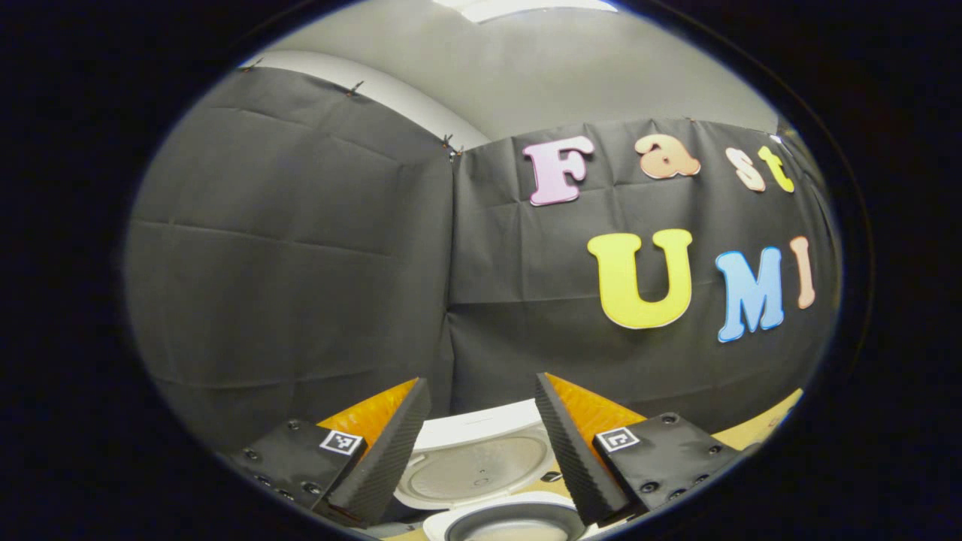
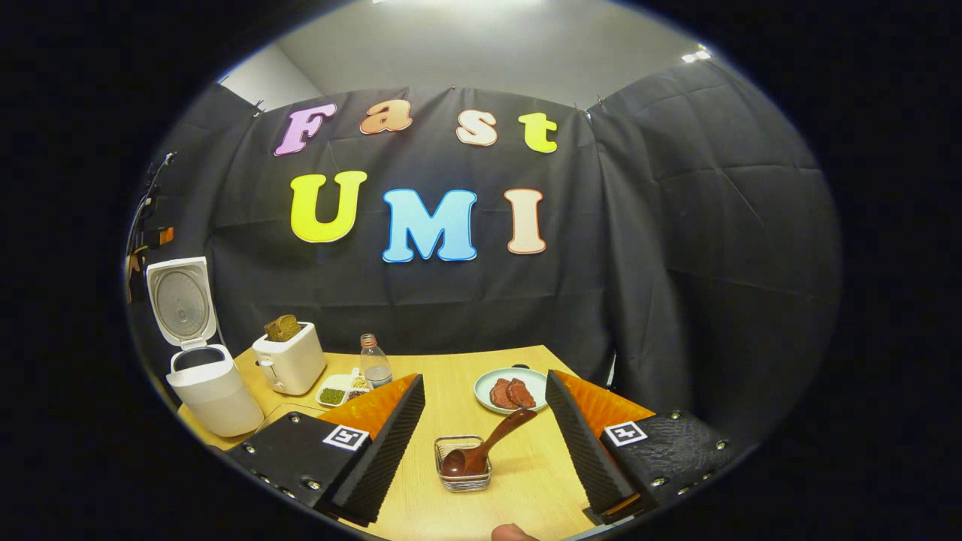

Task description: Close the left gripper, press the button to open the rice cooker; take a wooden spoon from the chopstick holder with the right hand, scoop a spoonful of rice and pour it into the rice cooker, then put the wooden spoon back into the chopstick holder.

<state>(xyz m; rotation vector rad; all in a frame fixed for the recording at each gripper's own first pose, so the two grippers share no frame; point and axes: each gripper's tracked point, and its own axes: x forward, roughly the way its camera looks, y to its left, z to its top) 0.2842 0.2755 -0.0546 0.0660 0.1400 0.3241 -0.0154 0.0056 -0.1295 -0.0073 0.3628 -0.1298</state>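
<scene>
In the left gripper view my left gripper (image 1: 481, 385) is open and hovers just above the white rice cooker (image 1: 518, 520). Its lid (image 1: 481, 462) stands raised and the inner pot shows below. In the right gripper view the same rice cooker (image 2: 214, 391) stands open at the table's far left, lid (image 2: 180, 300) upright. A wooden spoon (image 2: 492, 442) leans bowl-down in a small wire chopstick holder (image 2: 464, 473) on the table, just ahead of and between the fingers of my open right gripper (image 2: 485, 377). Nothing is held.
A white toaster (image 2: 289, 362) with bread in it stands beside the cooker. Near it are a small bottle (image 2: 373, 361) and a divided dish (image 2: 340, 391) of grains. A plate (image 2: 485, 385) with meat slices lies behind the holder. A fingertip (image 2: 515, 533) shows at the near edge.
</scene>
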